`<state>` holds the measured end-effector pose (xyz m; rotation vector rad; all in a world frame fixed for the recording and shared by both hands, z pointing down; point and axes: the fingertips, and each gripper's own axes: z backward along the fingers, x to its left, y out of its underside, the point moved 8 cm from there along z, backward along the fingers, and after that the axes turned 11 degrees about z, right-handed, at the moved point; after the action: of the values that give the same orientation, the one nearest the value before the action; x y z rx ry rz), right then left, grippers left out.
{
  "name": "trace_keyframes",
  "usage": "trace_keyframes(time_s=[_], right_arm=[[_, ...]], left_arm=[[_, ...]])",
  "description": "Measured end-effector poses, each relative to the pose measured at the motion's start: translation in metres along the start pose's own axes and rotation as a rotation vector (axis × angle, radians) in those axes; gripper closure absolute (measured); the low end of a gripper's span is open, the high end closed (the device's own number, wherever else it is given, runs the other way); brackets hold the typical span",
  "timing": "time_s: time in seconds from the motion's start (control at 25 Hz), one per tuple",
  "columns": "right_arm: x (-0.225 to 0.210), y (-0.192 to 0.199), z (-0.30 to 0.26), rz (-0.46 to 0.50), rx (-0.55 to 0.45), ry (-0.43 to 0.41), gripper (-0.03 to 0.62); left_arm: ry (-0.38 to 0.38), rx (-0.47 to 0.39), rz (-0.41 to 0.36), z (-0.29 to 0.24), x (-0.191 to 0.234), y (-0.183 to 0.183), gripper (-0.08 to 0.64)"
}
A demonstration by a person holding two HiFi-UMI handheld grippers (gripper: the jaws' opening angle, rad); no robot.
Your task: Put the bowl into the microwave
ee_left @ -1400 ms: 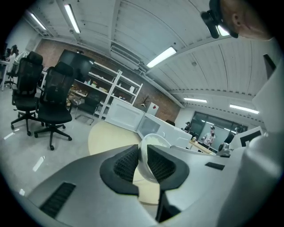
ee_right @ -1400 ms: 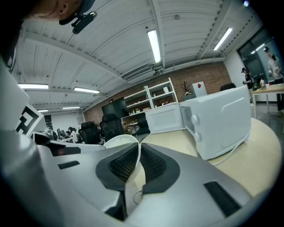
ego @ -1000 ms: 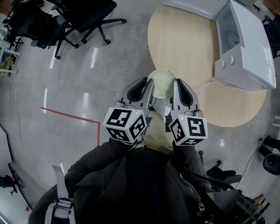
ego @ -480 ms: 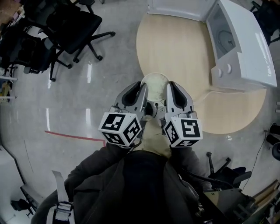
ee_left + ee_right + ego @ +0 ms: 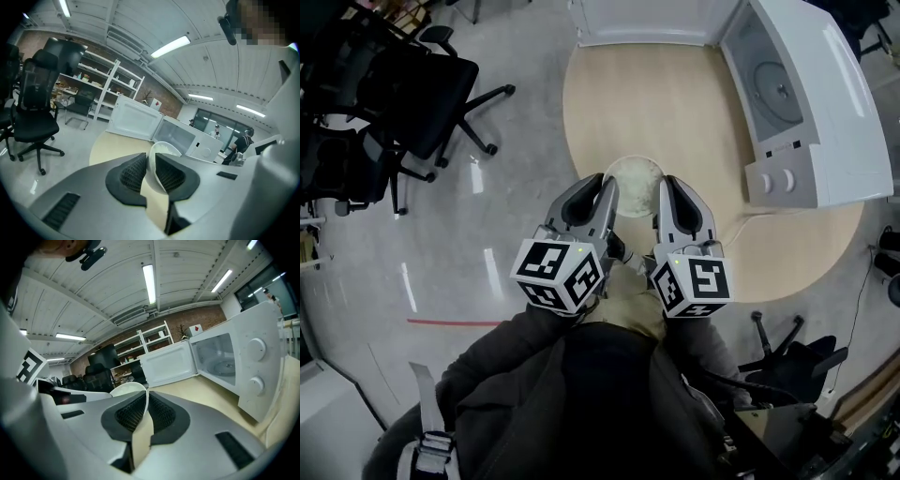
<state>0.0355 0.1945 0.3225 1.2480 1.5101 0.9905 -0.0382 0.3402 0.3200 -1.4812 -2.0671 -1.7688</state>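
Grips the bowl (image 5: 633, 176) with 2 claws, left gripper (image 5: 150, 169) and right gripper (image 5: 146, 411), each pinched on an opposite rim, above the round table's (image 5: 675, 103) near edge (microwave (image 5: 811, 103) open, ahead right).

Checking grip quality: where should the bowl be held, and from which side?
By its thin rim, on opposite sides, coming from the person's side. The bowl is wide and open-topped, so jaws only fit pinching the wall; the left gripper and right gripper each clamp the rim this way.
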Motion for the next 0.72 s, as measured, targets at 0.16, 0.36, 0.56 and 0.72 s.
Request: trace_keyframes(time_s=[0.16,0.36,0.56,0.72], right_arm=[[-0.015,-0.014,-0.020,-0.023,-0.018,0.058,0.566],[-0.041,-0.025,-0.029,-0.053,-0.049,0.148,0.566],[-0.061,-0.033,-0.036,-0.053,-0.068,0.244,0.566],[-0.076,-0.037,-0.051,-0.048,-0.076,0.334,0.566]], left_arm=[[0.040,0.037,-0.031,-0.031,-0.001,-0.022,0.489],[0.109,0.085,-0.081,-0.069,-0.016,-0.038,0.489],[0.190,0.125,-0.104,-0.103,-0.024,-0.049,0.489],[0.268,0.168,-0.119,-0.138,-0.022,-0.056,0.489]])
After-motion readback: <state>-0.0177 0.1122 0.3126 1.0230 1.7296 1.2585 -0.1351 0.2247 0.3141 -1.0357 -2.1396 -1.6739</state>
